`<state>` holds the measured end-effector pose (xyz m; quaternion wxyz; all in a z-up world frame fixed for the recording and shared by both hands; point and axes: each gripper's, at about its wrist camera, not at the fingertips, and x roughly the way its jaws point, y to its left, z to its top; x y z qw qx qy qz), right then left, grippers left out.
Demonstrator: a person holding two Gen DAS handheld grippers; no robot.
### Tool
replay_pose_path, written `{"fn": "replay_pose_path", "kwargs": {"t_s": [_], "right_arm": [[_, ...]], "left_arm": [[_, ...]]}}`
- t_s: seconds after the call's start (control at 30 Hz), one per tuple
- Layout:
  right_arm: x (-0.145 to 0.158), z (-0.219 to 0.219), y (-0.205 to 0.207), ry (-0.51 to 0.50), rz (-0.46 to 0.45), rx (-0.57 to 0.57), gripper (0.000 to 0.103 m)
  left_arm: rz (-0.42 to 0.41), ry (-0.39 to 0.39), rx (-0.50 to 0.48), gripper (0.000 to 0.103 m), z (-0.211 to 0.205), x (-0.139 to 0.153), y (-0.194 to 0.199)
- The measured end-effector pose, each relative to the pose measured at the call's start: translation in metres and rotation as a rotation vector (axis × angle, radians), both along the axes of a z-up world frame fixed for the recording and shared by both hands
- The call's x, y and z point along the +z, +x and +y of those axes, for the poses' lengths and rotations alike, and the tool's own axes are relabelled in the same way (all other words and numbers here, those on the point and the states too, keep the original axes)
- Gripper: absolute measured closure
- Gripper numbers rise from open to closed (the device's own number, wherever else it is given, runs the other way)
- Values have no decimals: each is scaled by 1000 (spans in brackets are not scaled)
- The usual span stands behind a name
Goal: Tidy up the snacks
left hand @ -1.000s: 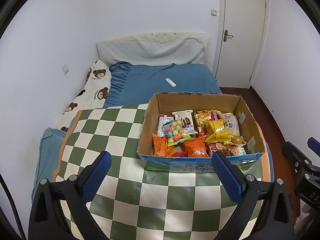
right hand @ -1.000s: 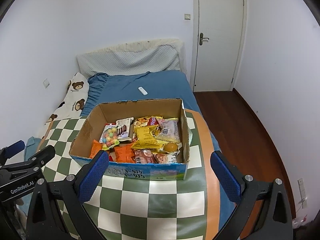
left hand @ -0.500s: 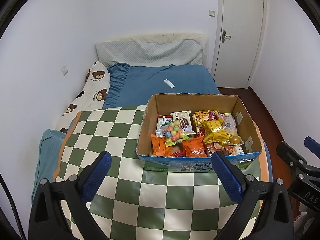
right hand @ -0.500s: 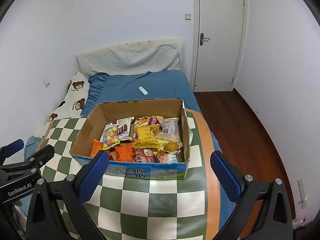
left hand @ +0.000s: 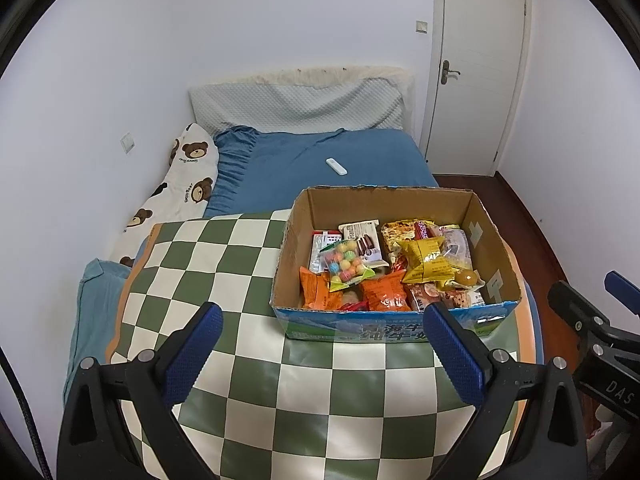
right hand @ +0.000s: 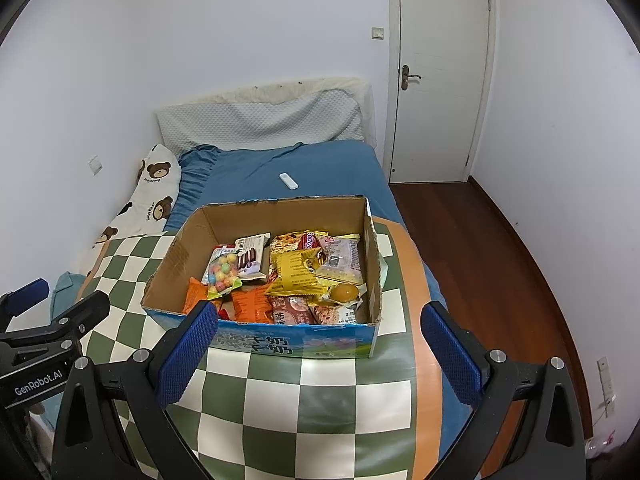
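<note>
Hovering both claws wide and empty, left claw [left hand: 322,344] and right claw [right hand: 320,344], just short of the cardboard box [left hand: 472,220], I'd pinch its light, crinkly, slippery snack packets [left hand: 426,260] by their sealed edges.

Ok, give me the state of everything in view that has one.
Brown cardboard box: open-topped, upright, holding snack packets.
White door: closed.
Left gripper: open, empty.
Right gripper: open, empty.
Clear bag of coloured candy balls: lying atop other packets.

Mixed snack packets [left hand: 394,268] fill an open cardboard box [left hand: 496,276] on checkered cloth [left hand: 224,264]
</note>
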<state>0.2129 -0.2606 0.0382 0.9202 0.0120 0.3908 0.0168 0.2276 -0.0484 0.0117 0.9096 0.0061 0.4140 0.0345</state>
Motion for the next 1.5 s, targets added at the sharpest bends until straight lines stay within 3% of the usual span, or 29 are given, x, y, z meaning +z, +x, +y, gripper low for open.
{"fn": "replay_pose_path", "kwargs": {"t_s": [1.5], "right_arm": [[5,1,1,16,7,35,0]], "left_arm": [[-6,3,-4,0,1,1,-5]]}}
